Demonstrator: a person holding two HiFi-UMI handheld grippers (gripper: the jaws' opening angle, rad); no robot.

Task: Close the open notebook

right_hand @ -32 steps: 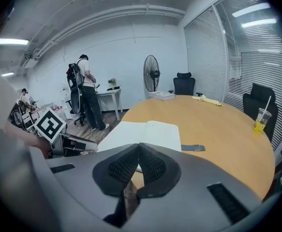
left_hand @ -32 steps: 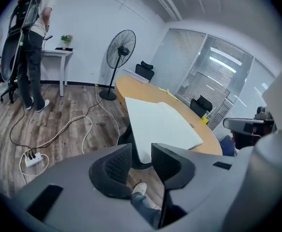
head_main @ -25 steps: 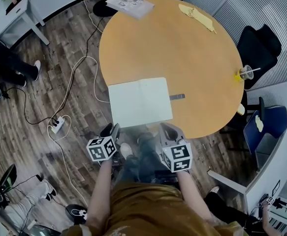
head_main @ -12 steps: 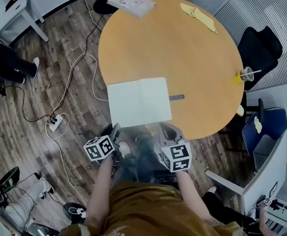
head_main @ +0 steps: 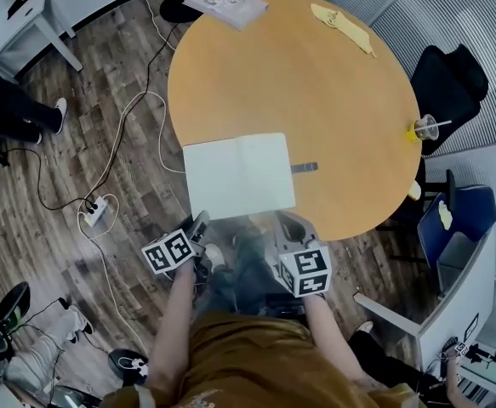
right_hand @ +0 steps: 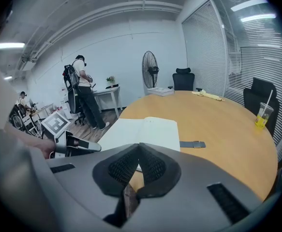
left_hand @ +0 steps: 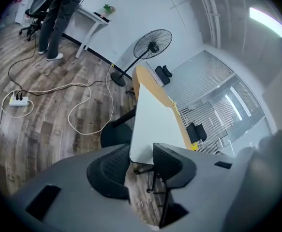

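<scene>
Head view, looking steeply down: a round wooden table (head_main: pixel 316 83) is seen, with an open notebook (head_main: pixel 239 175) laid flat at its near edge. The blank white pages are turned up, and the near left corner overhangs the rim. Both forearms are stretched forward from the torso. The two grippers are held side by side just short of the table, apart from the notebook. The left gripper (head_main: pixel 198 226) is pointed at the notebook's near left corner; its jaws are parted by a moderate gap and nothing is gripped. The right gripper (head_main: pixel 292 226) is aimed toward the near right corner; its jaw tips are pressed together, empty. A small dark strap (head_main: pixel 305 167) is set just beside the notebook's right edge.
</scene>
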